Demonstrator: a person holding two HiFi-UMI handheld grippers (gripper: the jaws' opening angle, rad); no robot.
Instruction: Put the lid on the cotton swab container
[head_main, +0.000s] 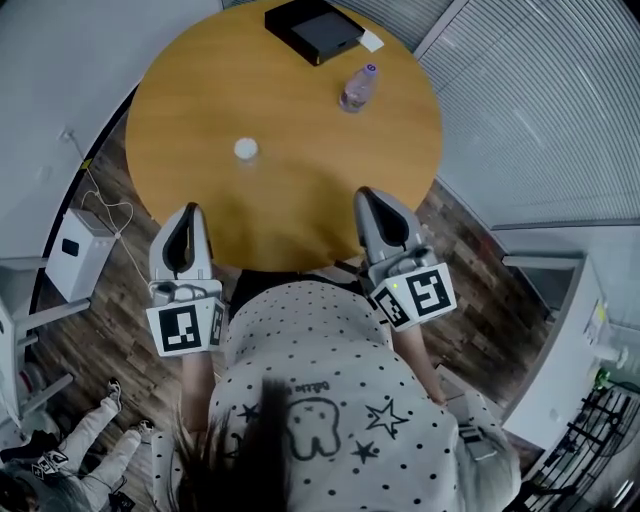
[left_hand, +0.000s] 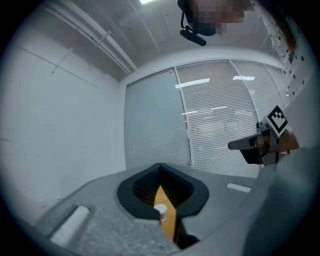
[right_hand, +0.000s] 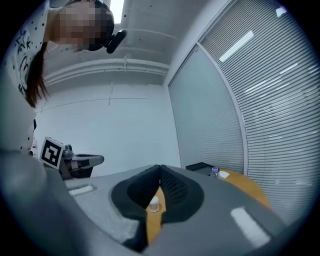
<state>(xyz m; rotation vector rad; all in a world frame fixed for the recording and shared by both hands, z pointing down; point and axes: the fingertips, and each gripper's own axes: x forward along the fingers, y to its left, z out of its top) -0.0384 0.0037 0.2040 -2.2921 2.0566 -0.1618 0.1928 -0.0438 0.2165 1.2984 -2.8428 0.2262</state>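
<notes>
A small white cotton swab container (head_main: 245, 150) stands upright on the round wooden table (head_main: 300, 200), left of its middle; I see no separate lid. My left gripper (head_main: 188, 212) is shut and empty at the table's near left edge, well short of the container. My right gripper (head_main: 366, 196) is at the near right edge, also shut with nothing in it. In the left gripper view the container (left_hand: 160, 212) shows through the slit under the closed jaws (left_hand: 160, 165). The right gripper view shows the container (right_hand: 154, 203) the same way, below its closed jaws (right_hand: 160, 167).
A clear water bottle (head_main: 358, 88) stands at the far right of the table, with a black box (head_main: 313, 28) and a white card (head_main: 371, 41) behind it. A white unit (head_main: 80, 252) with a cable sits on the floor at left. Another person's legs (head_main: 100, 430) show at bottom left.
</notes>
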